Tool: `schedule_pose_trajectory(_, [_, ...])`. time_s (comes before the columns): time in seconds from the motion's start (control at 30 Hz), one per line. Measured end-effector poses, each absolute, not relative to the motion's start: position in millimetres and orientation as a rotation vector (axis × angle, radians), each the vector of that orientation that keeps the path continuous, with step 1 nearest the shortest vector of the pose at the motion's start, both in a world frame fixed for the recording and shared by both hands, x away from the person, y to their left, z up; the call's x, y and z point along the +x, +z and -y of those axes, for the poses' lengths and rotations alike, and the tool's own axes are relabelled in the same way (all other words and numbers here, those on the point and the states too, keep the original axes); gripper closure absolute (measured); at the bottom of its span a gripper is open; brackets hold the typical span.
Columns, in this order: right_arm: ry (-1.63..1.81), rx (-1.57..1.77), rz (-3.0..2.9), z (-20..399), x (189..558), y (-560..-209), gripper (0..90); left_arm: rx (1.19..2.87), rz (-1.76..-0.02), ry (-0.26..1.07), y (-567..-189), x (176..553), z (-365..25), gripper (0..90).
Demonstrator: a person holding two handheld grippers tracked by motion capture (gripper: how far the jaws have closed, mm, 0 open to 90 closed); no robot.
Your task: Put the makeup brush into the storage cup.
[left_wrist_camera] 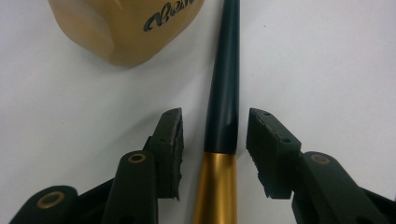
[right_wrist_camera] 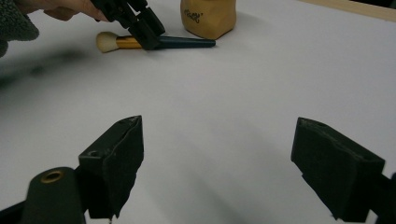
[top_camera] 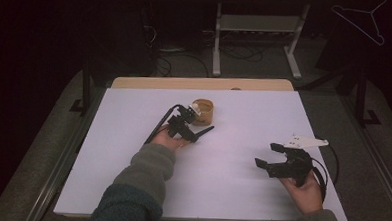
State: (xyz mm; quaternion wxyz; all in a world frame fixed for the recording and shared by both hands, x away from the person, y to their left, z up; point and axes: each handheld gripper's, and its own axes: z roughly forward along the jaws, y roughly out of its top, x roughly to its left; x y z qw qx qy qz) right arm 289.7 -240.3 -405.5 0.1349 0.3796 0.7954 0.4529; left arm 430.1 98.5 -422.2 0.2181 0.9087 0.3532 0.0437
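Left gripper (left_wrist_camera: 214, 135): jaws apart, straddling the brush (left_wrist_camera: 223, 93), a gap either side of the dark handle, just ahead of the gold ferrule. Brush lies flat on the white table (top_camera: 244, 112). Tan cup (left_wrist_camera: 126, 28): just beyond, off the left jaw. Right gripper (right_wrist_camera: 217, 158): jaws wide apart, nothing between them, well apart from the brush.

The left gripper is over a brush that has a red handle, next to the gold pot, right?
Not quite. The brush under the left gripper has a dark, nearly black handle with a gold band, as the left gripper view shows. It does lie beside the gold pot.
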Motion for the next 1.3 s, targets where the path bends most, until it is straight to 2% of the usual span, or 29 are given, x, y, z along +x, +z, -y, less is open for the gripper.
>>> schedule_pose_trajectory(0.53, [1.312,1.107,-2.311,239.8,289.4,-406.2,16.1,2.547,-0.972,0.188,-423.7,428.2,-94.3,64.2])
schedule_pose_trajectory(0.9, [1.317,1.108,-2.317,239.0,289.6,-406.9,16.2,2.560,-0.963,0.198,-423.2,426.6,-91.0,73.4])
schedule_pose_trajectory(1.3, [1.317,1.109,-2.319,239.9,289.6,-407.4,16.1,2.576,-0.971,0.186,-421.2,426.2,-91.2,74.5])
